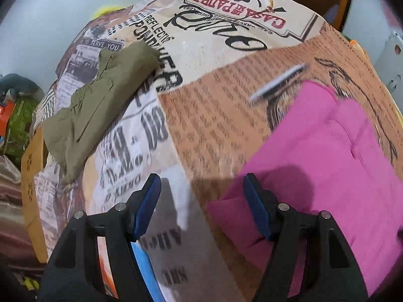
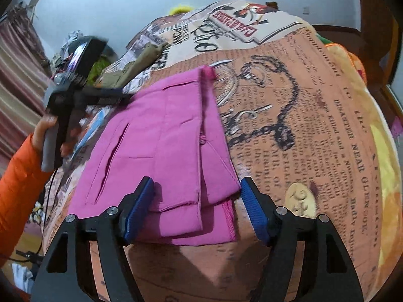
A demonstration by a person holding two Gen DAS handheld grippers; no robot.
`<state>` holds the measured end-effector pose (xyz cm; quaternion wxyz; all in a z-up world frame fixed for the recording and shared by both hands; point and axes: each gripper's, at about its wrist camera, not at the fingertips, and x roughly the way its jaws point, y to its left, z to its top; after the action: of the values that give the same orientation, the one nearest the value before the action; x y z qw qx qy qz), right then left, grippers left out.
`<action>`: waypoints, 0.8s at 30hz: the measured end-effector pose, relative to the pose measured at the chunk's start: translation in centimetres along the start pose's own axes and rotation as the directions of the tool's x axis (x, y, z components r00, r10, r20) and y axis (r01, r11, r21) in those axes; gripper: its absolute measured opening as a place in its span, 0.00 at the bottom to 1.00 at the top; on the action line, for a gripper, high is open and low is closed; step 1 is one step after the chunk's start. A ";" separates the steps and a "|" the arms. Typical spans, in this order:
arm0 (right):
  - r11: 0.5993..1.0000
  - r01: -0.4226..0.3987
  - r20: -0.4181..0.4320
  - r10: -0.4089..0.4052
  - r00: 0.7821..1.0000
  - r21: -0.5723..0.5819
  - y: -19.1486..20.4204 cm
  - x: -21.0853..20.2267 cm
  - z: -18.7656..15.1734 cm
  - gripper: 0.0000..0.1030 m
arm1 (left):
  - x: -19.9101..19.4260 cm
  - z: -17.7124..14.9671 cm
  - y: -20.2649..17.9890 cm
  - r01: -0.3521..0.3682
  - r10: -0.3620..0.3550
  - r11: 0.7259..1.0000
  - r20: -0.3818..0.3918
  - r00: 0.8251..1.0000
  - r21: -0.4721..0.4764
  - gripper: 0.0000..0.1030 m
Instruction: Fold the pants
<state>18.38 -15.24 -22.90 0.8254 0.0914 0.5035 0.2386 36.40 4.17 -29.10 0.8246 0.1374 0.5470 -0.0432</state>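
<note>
Pink pants (image 2: 163, 136) lie folded flat on a bed covered by a newspaper-print blanket (image 2: 314, 115). They also show in the left wrist view (image 1: 327, 156), at the right. My right gripper (image 2: 197, 188) is open and empty, just above the near edge of the pink pants. My left gripper (image 1: 201, 183) is open and empty, above the blanket beside the left edge of the pants. The left gripper also shows in the right wrist view (image 2: 121, 95), held by a hand in an orange sleeve at the pants' far left corner.
Olive-green pants (image 1: 100, 100) lie folded at the far left of the bed, also in the right wrist view (image 2: 141, 63). A pen-like object (image 1: 277, 83) lies on the blanket (image 1: 214, 115) beyond the pink pants. Clutter sits on the floor left of the bed.
</note>
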 end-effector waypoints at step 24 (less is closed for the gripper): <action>0.987 0.128 0.069 -0.121 0.990 -0.098 0.1 -2.0 -0.2 0.65 | -8.8 -13.1 -2.1 0.114 -0.113 0.992 0.033 0.993 -0.046 0.71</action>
<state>17.44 -16.18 -21.36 0.8577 0.0246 0.4692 0.2091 20.77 5.02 -26.19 0.8321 0.0859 0.5422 -0.0790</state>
